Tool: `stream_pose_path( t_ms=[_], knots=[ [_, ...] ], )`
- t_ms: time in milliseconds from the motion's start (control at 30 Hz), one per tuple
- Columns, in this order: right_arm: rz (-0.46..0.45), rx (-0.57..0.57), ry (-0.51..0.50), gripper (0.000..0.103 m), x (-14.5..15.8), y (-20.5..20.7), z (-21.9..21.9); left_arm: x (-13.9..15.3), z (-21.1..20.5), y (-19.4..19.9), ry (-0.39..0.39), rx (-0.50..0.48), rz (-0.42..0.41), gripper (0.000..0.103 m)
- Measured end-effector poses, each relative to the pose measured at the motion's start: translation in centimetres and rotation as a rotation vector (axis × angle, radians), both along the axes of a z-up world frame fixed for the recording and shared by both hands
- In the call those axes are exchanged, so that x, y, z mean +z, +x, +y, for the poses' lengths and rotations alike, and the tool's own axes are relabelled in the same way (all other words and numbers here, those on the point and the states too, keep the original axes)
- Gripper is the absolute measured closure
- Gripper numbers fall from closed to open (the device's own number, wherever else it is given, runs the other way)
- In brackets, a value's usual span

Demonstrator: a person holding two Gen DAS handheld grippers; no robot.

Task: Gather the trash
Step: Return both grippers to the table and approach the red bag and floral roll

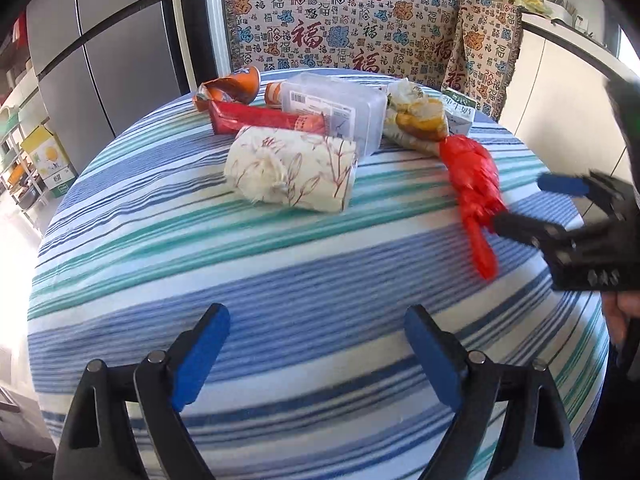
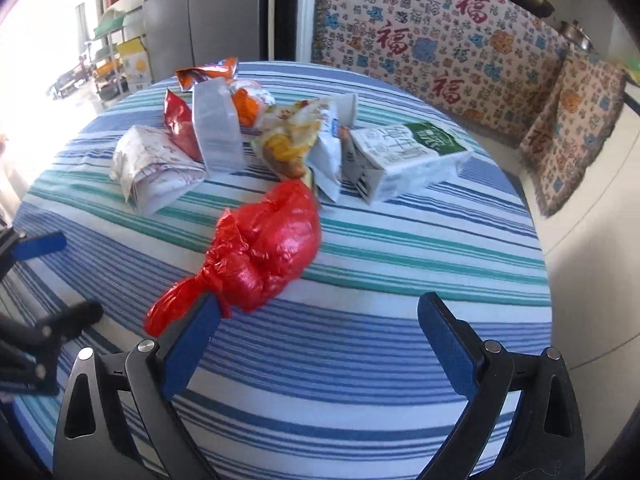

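Trash heap on a round bench (image 1: pixel 280 280) covered in blue-and-teal striped cloth. Left to right in the left wrist view: orange snack bag (image 1: pixel 230 88); red wrapper (image 1: pixel 260 120); floral paper bundle (image 1: pixel 292 168), nearest the camera; clear plastic box (image 1: pixel 336 108) behind it; food-filled wrapper (image 1: pixel 420 120); milk carton (image 1: pixel 460 110) at the far edge; knotted red plastic bag (image 1: pixel 474 184), lying just in front of the food wrapper. The left tool (image 1: pixel 316 356) hovers over bare cloth, jaws spread wide, holding nothing. The right tool (image 2: pixel 320 344) is likewise spread wide, its left finger (image 2: pixel 192 344) touching or just beside the bag's knotted tail.
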State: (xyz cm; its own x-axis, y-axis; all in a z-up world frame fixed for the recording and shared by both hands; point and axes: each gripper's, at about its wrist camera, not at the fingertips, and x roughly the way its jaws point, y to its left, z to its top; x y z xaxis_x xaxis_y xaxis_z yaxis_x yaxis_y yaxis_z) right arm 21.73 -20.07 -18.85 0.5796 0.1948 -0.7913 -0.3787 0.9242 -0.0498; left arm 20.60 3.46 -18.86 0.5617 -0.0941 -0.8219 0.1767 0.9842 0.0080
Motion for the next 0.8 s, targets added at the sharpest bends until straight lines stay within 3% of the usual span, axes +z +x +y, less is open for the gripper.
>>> stream_pose_path(
  t_ms=[167,300,667,733,800],
  knots=[
    [-0.013,0.037,0.003,0.004,-0.1,-0.9,-0.1,0.2,-1.9,3.9,-0.046,0.026,-0.01,0.012],
    [-0.017,0.043,-0.003,0.004,-0.4,-0.6,0.1,-0.3,-2.4,6.0,0.018,0.072,-0.016,0.011],
    [0.024,0.046,-0.029,0.004,-0.9,-0.8,-1.2,0.5,8.3,4.3,0.012,0.235,0.016,0.011],
    [0.031,0.042,-0.021,0.004,-0.9,-0.9,-1.5,0.9,9.3,3.7,-0.024,0.235,0.025,0.011],
    [0.027,0.042,-0.012,0.004,-0.8,-1.0,-1.7,1.9,9.3,2.9,-0.149,0.19,0.015,0.012]
  ],
)
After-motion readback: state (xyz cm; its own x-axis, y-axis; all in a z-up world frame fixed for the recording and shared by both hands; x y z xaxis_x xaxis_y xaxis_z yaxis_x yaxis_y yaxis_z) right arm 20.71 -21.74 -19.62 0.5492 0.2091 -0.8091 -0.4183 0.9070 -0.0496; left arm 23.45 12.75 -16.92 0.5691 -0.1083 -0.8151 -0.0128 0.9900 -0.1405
